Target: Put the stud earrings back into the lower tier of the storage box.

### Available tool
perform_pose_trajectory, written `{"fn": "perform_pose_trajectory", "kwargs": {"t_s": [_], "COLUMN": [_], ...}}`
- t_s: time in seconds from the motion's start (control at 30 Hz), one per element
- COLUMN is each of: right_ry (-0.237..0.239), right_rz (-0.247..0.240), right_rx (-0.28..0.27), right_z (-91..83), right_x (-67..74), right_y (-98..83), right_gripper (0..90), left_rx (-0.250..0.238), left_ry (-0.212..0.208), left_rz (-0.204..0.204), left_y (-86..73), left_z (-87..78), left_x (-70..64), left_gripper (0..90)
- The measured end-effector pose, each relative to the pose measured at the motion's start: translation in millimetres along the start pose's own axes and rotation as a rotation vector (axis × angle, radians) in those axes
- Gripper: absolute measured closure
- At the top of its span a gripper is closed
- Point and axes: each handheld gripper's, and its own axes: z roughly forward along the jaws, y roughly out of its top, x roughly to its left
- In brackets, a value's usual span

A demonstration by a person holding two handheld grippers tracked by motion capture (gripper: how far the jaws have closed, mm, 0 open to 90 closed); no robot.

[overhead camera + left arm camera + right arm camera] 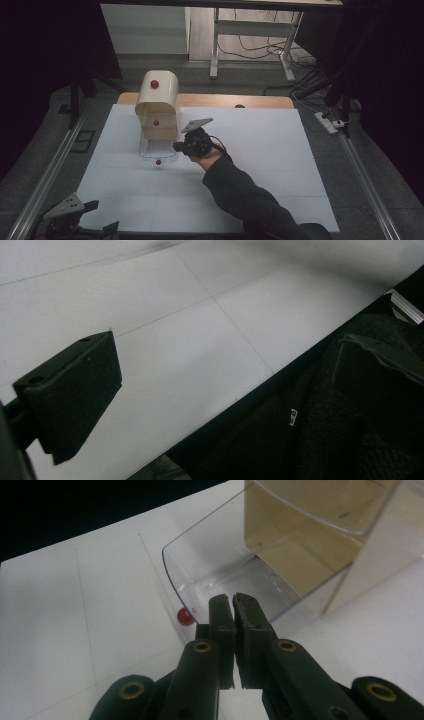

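Drawer (158, 149), clear plastic with a red knob (158, 162) on its front, stands pulled out at the foot of a cream cabinet (157, 107) on the white tabletop (260, 150). Cabinet carries 2 more red knobs higher up: 1 on the rounded top (154, 84), 1 on the middle front (156, 123).

Right tongs (233, 599) pinched together, nothing between them, tips just at the drawer's near rim (172, 577). In the high view the right tongs (176, 146) sit beside the drawer's right edge. Left tongs (82, 220) parked at the near left corner of the tabletop, well apart from the cabinet; their own view shows 1 jaw wide of the other, so they stand wide and empty.

Judgement on the step: looks like working the drawer, most likely pushing it home or taking the knob.
- If pushing: closed tips make a good blunt pusher. Set them on the drawer front near the knob, centred, and press straight along the runners. An off-centre push could skew the drawer or slide the light cabinet.
- If gripping the knob: tongs must part first; knob is small and round, likely to slip.
- Left tongs could steady the cabinet.
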Motion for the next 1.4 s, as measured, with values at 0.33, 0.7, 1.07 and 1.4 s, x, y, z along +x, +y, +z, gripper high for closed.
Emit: {"fn": "perform_pose_trajectory", "kwargs": {"t_s": [0.33,0.7,1.07,1.4], "right_ry": [-0.024,-0.061,-0.033,-0.004], "right_rz": [-0.038,-0.054,-0.024,-0.001], "right_rx": [0.015,0.032,0.064,0.116], "right_z": [28.3,36.3,6.6,-8.4], "right_x": [3.9,2.6,9.1,9.9], "right_y": [2.5,-4.0,-4.0,-20.8], "right_gripper": [86.8,77.8,44.9,13.5], "left_rx": [0.0,0.0,-0.006,-0.006], "left_ry": [-0.001,-0.001,0.002,0.007], "left_rz": [-0.001,-0.001,-0.009,-0.006], "left_y": [-0.3,-0.5,-0.5,-0.5], "left_z": [-0.1,-0.3,-0.9,-1.0], "left_x": [0.1,0.0,0.4,-0.2], "left_gripper": [0.1,0.0,0.0,0.0]}}
